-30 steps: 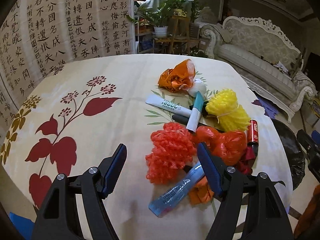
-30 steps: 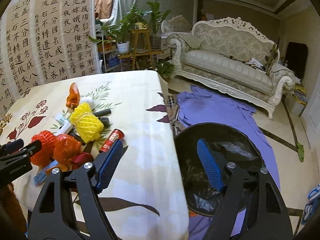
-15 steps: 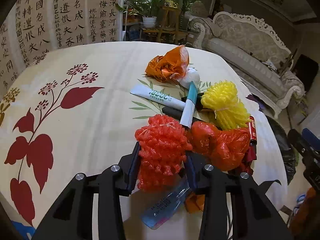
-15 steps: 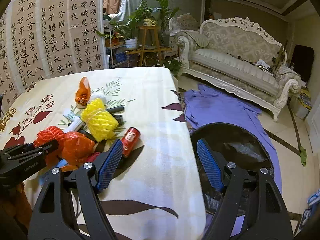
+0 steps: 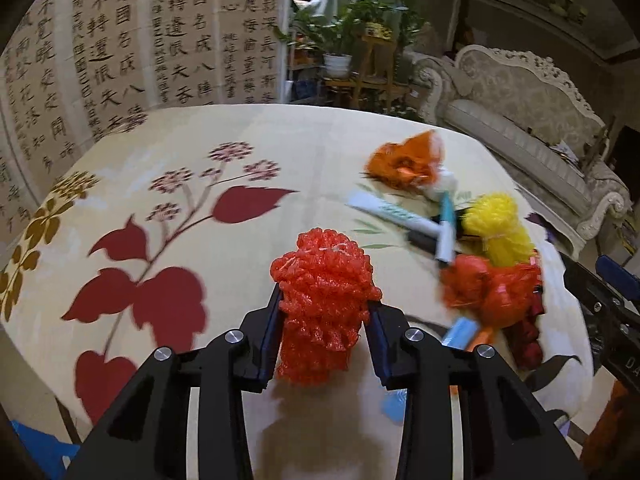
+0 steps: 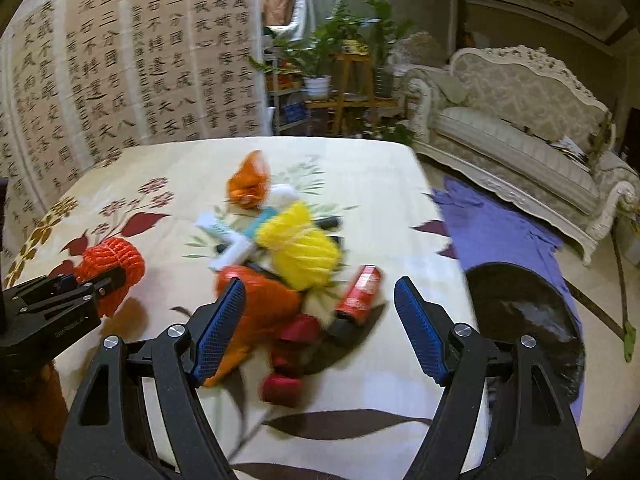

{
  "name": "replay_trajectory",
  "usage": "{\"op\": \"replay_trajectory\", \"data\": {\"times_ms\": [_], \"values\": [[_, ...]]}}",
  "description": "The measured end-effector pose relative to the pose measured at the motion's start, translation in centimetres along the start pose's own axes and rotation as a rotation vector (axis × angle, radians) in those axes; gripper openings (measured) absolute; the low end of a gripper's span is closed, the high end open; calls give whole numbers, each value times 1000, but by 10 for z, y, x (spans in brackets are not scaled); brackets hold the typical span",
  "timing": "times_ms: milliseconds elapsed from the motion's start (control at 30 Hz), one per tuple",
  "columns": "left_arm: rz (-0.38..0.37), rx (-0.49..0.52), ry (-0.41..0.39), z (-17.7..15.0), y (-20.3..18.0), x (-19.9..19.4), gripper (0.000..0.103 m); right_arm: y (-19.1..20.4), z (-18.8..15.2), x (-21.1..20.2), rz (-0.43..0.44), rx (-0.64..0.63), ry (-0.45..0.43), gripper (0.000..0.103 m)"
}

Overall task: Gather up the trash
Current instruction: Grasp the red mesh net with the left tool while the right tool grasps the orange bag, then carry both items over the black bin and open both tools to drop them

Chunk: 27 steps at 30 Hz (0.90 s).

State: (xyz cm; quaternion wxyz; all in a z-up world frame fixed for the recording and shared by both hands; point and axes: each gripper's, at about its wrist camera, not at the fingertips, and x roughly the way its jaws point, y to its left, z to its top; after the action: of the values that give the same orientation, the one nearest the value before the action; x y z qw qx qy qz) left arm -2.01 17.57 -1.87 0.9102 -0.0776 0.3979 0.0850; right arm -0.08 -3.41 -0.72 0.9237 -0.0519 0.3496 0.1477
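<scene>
Left gripper (image 5: 323, 316) is clamped on the red mesh bundle (image 5: 325, 300), jaws just closed onto it, bundle clear of the pile and over the tablecloth (image 5: 256, 148). Its long axis runs along the fingers, far end sticking out past the tips. Risk: soft mesh may squash and slip out, or snag the pile, on the way to the black bin (image 6: 528, 316); right gripper (image 6: 320, 320) is spread, empty, over the pile.

Floral-cloth table (image 6: 380, 380): yellow net (image 6: 300, 246), red can (image 6: 358, 294), orange bag (image 6: 248, 184), white tube (image 5: 392, 212).
</scene>
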Motion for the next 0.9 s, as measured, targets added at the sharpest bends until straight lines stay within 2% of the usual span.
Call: {"op": "replay_trajectory", "data": {"times_ms": [167,333,367,467,700,900], "values": [[36,-15,-5,-5,16,0,38,22,-1,11,24,-52,17,73],[42,-21,-5,-7,22,3,38,35,-6,30,48,-85,84,53],[41,-23,-5,-8,23,3,38,36,-7,33,54,-88,99,44],[31,-31,0,-8,24,4,38,38,-13,37,62,-96,116,38],[27,-28,-24,-8,21,-3,38,37,-8,13,77,-102,53,33],[-19,-14,-58,-5,-1,-16,38,7,-1,-17,29,-49,-29,33]]}}
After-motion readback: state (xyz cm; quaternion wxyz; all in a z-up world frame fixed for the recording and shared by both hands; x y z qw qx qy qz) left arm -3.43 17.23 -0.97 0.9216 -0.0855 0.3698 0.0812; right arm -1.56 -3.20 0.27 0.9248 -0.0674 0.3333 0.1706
